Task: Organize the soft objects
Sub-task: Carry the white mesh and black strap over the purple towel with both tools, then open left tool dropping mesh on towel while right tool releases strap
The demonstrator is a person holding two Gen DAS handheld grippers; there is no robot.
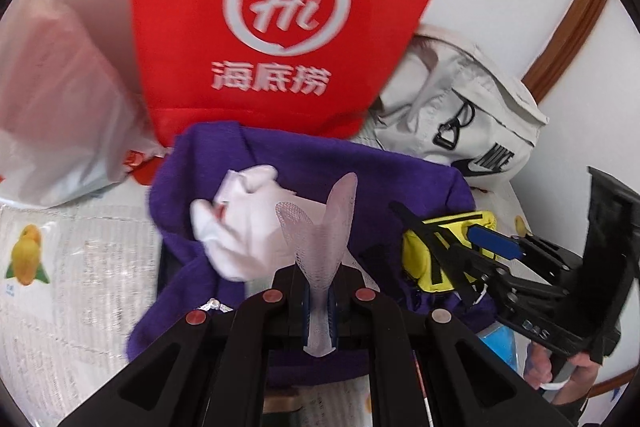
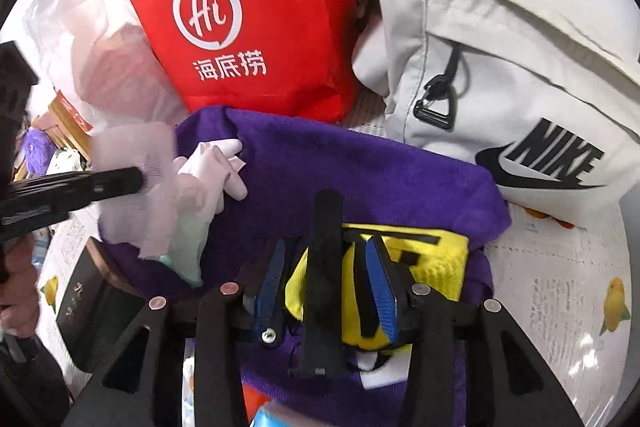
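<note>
The left gripper (image 1: pixel 320 263) points steeply down, jaws closed; the right gripper (image 2: pixel 326 267), at its three o'clock, stands parted.

The surface (image 2: pixel 560 267) was covered with a white printed sheet bearing yellow fruit pictures. On it lay a purple towel (image 2: pixel 360 163), with a red Haidilao bag (image 2: pixel 256 7), a grey Nike bag (image 2: pixel 500 67) and a translucent plastic bag (image 1: pixel 60 99) standing behind it. A dark box (image 2: pixel 86 311) sat at the towel's left edge.
</note>
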